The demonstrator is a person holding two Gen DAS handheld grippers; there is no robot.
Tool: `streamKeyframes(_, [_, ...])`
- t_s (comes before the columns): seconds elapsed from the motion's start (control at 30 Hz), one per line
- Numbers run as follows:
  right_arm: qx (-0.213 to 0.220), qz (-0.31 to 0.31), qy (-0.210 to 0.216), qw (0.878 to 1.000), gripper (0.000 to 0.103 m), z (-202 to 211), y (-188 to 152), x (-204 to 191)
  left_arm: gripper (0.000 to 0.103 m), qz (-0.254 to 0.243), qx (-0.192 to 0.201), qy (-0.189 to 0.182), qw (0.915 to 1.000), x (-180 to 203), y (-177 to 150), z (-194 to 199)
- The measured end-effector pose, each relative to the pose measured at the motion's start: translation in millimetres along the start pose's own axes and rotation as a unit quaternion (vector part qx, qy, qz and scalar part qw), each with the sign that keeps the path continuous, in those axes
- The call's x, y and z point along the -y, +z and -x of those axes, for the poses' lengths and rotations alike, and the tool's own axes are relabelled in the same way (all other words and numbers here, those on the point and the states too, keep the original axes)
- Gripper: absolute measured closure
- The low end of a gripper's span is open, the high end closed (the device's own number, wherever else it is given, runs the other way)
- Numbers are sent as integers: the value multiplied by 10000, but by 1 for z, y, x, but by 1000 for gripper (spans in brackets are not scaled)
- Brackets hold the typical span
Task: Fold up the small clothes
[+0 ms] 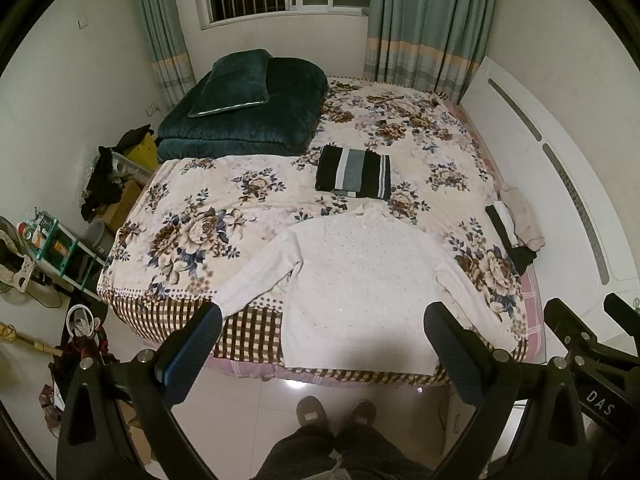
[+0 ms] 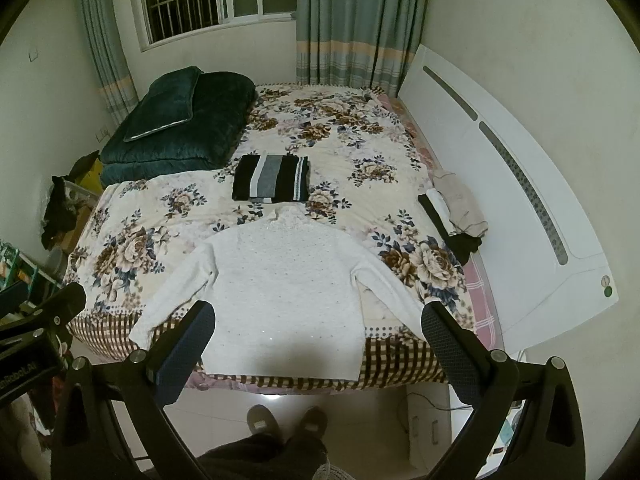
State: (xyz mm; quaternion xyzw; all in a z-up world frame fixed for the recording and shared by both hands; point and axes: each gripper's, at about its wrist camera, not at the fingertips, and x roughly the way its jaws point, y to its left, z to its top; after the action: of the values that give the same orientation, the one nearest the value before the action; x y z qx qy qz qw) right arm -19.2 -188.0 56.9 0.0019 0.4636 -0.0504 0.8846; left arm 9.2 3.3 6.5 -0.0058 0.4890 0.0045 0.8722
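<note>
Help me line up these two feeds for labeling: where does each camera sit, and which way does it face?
Left wrist: on the left claw, held above the floor at the bed's foot, looking down and forward over the white sweater; its open fingers, the right claw at the right edge and the person's slippers show.
Right wrist: on the right claw, slightly further right, same heading; its open fingers, the left claw at the left edge and the slippers show.
Shared: sweater, folded striped garment, clothes pile, dark green quilt, window.

I read "DAS" on the black right gripper (image 1: 596, 360) beside my jaws, and "nRobot.AI" (partly cut off) on the black left gripper (image 2: 24, 360).
</note>
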Motion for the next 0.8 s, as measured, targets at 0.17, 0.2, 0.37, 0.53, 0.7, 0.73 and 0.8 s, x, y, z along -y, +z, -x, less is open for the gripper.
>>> streamKeyframes(0.17, [2, -6, 13, 10000, 0, -1, -1, 2, 0, 6, 2, -7, 10000, 0, 0, 0])
streamKeyframes(0.2, [3, -6, 13, 10000, 0, -2, -1, 2, 0, 13, 7, -11, 10000, 0, -1, 0])
streamKeyframes(0.37, [4, -16, 20, 10000, 0, -3, -1, 4, 0, 6, 13, -5, 10000, 0, -1, 0])
streamKeyframes(0.53, [2, -15, 32, 10000, 0, -5, -1, 5, 0, 8, 26, -11, 10000, 0, -3, 1])
streamKeyframes(0.7, [7, -17, 25, 10000, 0, 2, -5, -6, 0, -1, 28, -13, 10000, 0, -3, 1])
streamKeyframes(0.73, [6, -20, 26, 10000, 0, 2, -5, -6, 0, 3, 34, -10, 10000, 0, -3, 1])
streamKeyframes(0.8, [8, -23, 22, 10000, 0, 2, -5, -6, 0, 17, 38, -12, 10000, 0, -4, 1])
